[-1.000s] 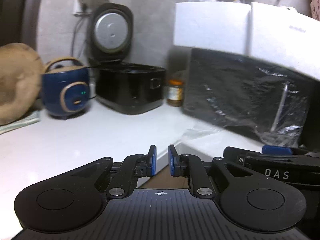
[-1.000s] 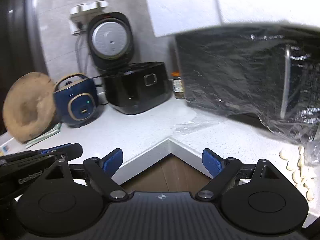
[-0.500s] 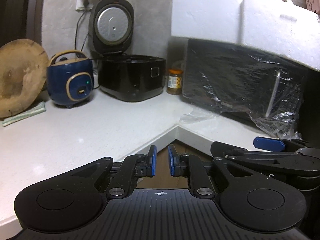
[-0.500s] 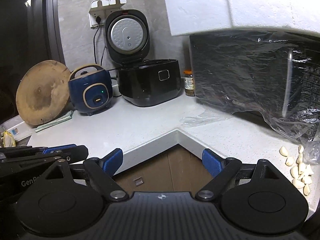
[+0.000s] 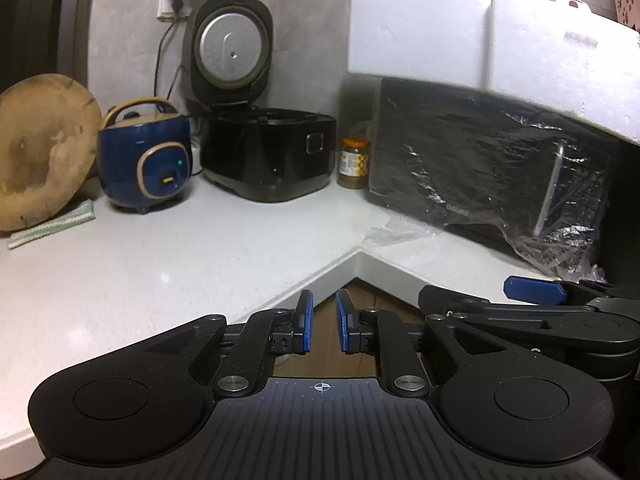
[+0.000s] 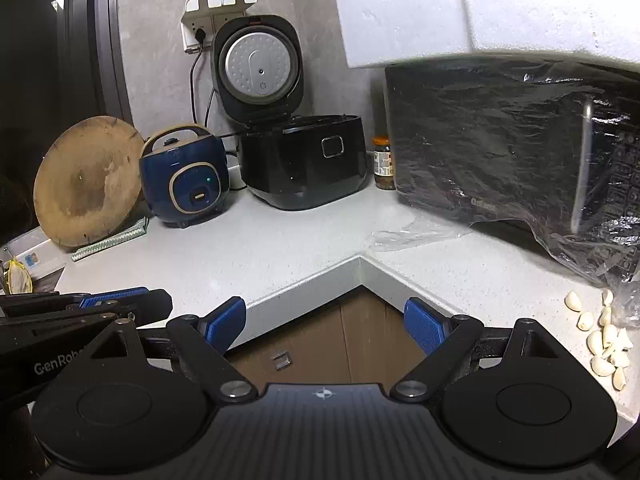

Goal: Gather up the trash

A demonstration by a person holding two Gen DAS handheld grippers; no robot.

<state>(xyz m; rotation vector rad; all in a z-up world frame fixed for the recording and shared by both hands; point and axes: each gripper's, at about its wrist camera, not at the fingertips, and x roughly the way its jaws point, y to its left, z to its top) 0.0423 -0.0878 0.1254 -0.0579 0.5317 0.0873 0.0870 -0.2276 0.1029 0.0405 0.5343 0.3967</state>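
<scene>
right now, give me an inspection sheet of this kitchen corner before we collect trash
surface: white L-shaped counter, mostly bare in the middle.
job's things: crumpled clear plastic lying near the inner corner, by the wrapped microwave.
clutter: garlic cloves at the right edge; blue rice cooker; black cooker with lid up; jar; round wooden board leaning; foam box on top of the microwave.
grippers: left claw nearly closed, empty; right claw wide open, empty.
cables: black cord from the wall outlet down behind the cookers.
surroundings: grey wall, brown cabinet below the counter.
</scene>
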